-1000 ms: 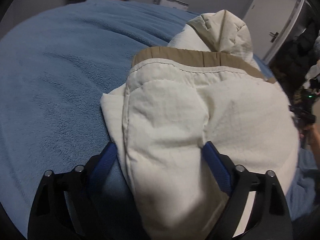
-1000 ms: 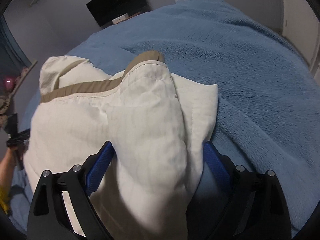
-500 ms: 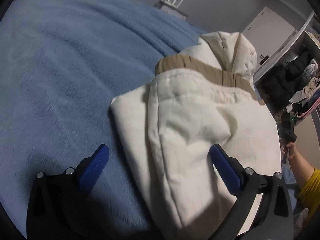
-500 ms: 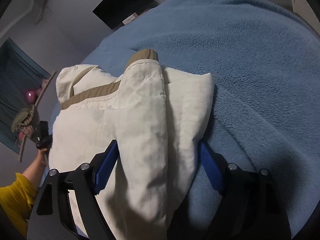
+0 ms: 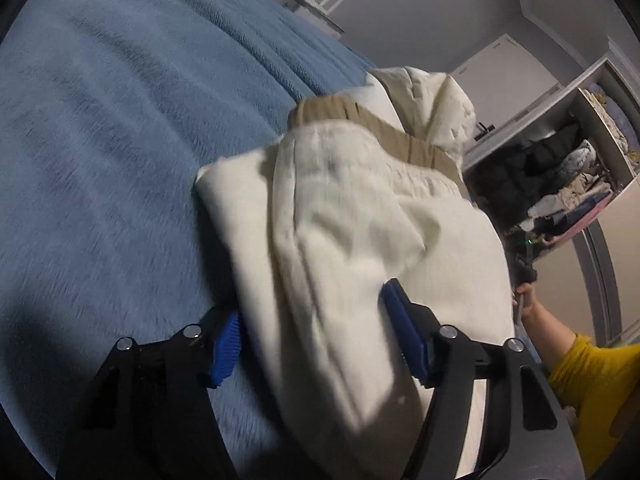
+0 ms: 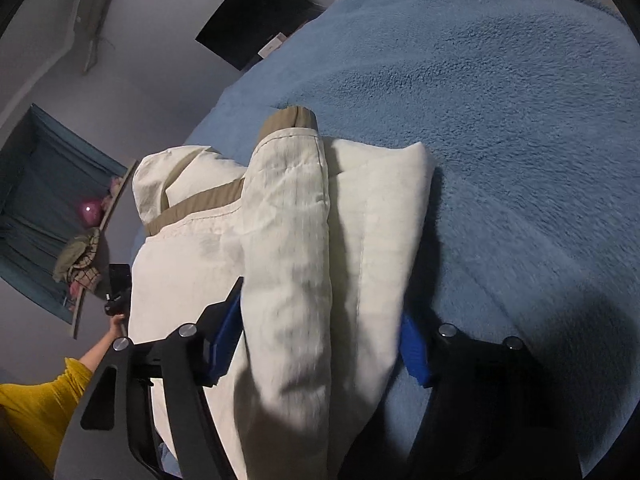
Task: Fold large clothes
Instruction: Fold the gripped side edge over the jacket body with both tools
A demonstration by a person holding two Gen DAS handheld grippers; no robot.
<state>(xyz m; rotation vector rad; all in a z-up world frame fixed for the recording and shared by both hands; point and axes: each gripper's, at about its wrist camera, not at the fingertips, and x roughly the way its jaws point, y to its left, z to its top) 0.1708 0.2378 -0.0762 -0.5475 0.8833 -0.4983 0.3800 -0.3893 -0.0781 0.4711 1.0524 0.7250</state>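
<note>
Left wrist view, cream jacket [image 5: 340,248] folded lengthwise, hood [image 5: 432,108] far end

Cream jacket [image 5: 360,240]: matt woven cloth, softly padded and creased, with a tan ribbed knit band [image 5: 384,128]. Blanket [image 5: 120,140] on the bed: blue fleece, matt, deep fuzzy nap. Left gripper [image 5: 316,336] and right gripper [image 6: 320,340]: matt black plastic frames, shiny metal screw heads, ridged blue pads [image 5: 404,332].
</note>
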